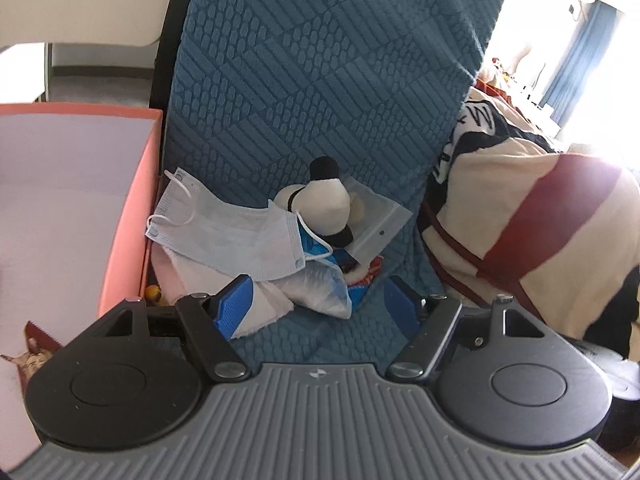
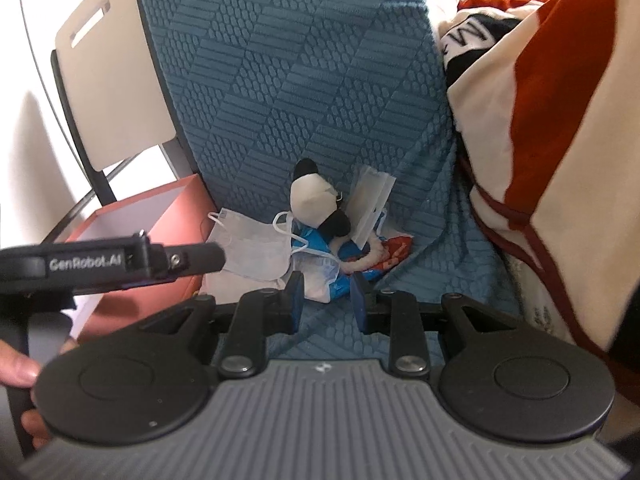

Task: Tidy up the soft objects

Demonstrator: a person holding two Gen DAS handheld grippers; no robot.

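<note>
So a little heap of soft stuff is piled on a blue textured cover (image 1: 320, 80), right in the middle of both views. On top, a white plush toy (image 1: 320, 204) with black ends is propped up, and a pale blue face mask (image 1: 236, 236) is draped just left of it, touching it. A clear zip bag (image 1: 376, 220) is leaned against the toy's right side, and a crumpled plastic bag (image 1: 324, 288) with some blue and red packaging is tucked under the lot.

The left gripper (image 1: 316, 304) is held with its blue pads spread wide, nothing between them, the left pad lying over a white cloth (image 1: 260, 312) at the near edge of the heap. The right gripper (image 2: 326, 300) is opened only narrowly, also empty, parked just short of the plastic bag.

A pink box (image 1: 132, 208) with a pale inside is set to the left, right beside the mask. A cream, red and black blanket (image 1: 540, 208) is bunched up on the right. A chair back (image 2: 108, 92) is seen at far left.
</note>
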